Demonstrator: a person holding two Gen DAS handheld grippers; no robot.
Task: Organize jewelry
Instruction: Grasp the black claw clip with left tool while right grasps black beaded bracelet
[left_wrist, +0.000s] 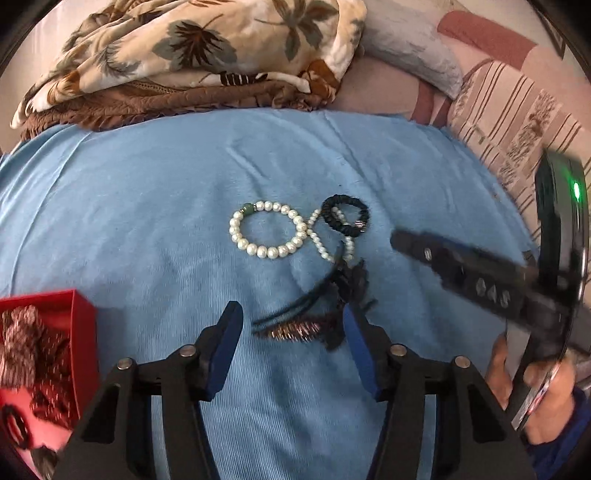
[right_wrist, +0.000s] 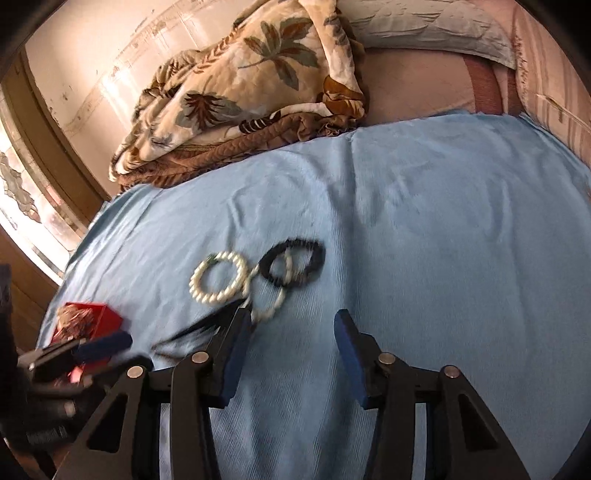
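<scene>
On the blue cloth (left_wrist: 147, 206) lie a large white pearl bracelet (left_wrist: 267, 234) with a green bead, a thinner pearl bracelet (left_wrist: 327, 240), a black beaded bracelet (left_wrist: 345, 216) across it, and a dark tasselled piece (left_wrist: 310, 317). My left gripper (left_wrist: 293, 314) is open, its fingers on either side of the tasselled piece, just above it. A red box (left_wrist: 79, 332) with jewelry inside stands at the left. My right gripper (right_wrist: 291, 325) is open and empty over the cloth, just right of the bracelets (right_wrist: 218, 282); it also shows blurred in the left wrist view (left_wrist: 406, 240).
A leaf-patterned blanket (left_wrist: 192, 48) on a brown quilt lies at the far edge of the cloth. A grey pillow (left_wrist: 410, 48) and striped bedding (left_wrist: 517, 122) are at the back right. The red box (right_wrist: 96, 317) and the left gripper (right_wrist: 74, 354) show in the right wrist view.
</scene>
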